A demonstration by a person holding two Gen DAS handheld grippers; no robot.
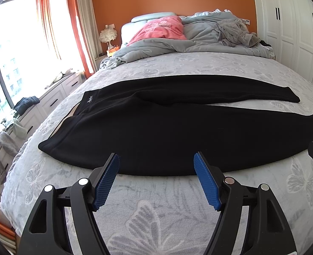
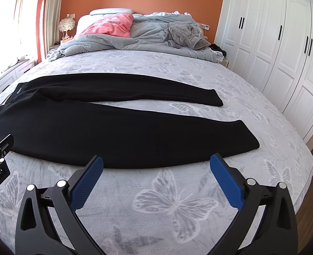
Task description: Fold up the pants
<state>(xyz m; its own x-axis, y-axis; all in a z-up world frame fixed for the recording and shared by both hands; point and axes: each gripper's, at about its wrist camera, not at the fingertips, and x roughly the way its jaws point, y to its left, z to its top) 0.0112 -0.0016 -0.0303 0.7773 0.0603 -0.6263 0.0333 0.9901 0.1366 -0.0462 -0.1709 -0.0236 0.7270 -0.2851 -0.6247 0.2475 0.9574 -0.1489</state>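
Black pants (image 1: 148, 127) lie spread flat across the bed (image 1: 156, 208), waistband to the left, both legs running to the right with a gap of bedspread between them. My left gripper (image 1: 156, 159) hovers open just short of the pants' near edge, blue pads (image 1: 105, 182) wide apart, nothing between them. In the right wrist view the same pants (image 2: 114, 131) stretch across, leg ends at right. My right gripper (image 2: 158, 162) is open too, at the near leg's front edge and apart from the cloth. A part of each gripper shows at the edge of the other's view.
A rumpled grey duvet (image 1: 177, 42), a pink pillow (image 1: 162, 30) and a grey garment (image 2: 184, 35) sit at the head of the bed. Low drawers with clothes (image 1: 26, 103) stand on the left by the window. White wardrobes (image 2: 273, 42) line the right wall.
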